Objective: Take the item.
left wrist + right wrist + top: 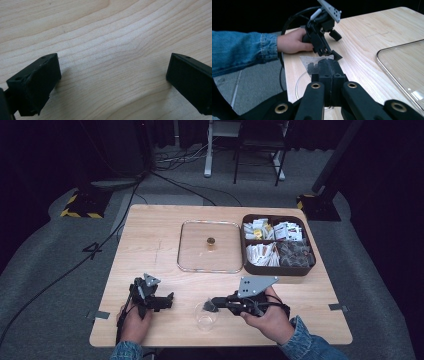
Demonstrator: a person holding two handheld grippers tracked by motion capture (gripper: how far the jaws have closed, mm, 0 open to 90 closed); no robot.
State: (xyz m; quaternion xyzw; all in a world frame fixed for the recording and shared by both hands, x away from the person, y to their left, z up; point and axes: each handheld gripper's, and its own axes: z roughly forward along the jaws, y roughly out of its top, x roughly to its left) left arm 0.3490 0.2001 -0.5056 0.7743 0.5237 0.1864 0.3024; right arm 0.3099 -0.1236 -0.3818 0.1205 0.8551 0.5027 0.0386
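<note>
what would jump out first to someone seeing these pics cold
Likely the right claw near the table's front edge, shut on a small tea bag above a clear glass cup. Next, the brown compartment box of packets at the far right, with its clear lid lying flat beside it. The left claw rests open on the bare wood.

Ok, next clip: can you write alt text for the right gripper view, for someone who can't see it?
The right gripper, jaws closed on a small tea bag, holds it above the rim of a clear glass at the edge of a wooden table. Beyond, a hand in a denim sleeve holds the left gripper; a glass lid lies to the right.
</note>
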